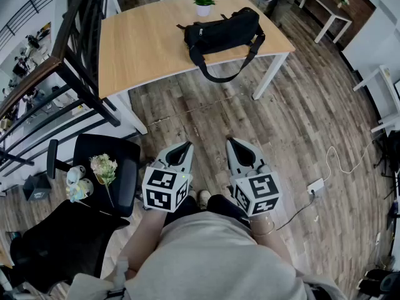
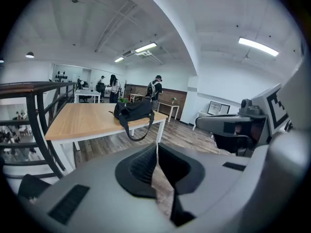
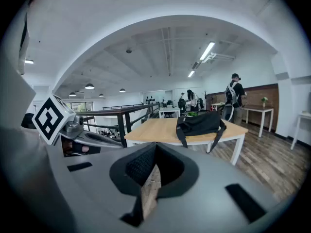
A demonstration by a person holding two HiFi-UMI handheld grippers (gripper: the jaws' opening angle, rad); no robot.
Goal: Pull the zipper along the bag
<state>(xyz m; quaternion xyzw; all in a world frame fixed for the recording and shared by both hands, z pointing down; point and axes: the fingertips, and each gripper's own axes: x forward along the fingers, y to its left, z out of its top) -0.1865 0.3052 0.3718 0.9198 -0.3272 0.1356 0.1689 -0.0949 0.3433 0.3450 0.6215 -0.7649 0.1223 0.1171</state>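
Pays to reach the bag [image 1: 220, 31], upper centre, before parting the pressed-together, empty jaws of left gripper [image 1: 186, 146] and right gripper [image 1: 231, 141].

Plank floor [image 1: 300, 111], wooden table [image 1: 144, 42], black chair [image 1: 128, 161], ceiling striplights [image 2: 257, 46].

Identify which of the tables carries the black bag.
The large light-wood table nearest the person; the black bag lies on it beside a potted plant.

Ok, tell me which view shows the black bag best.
The head view: it sees the bag from above, whole, with its strap hanging over the table edge. Both gripper views show the bag only side-on and smaller.
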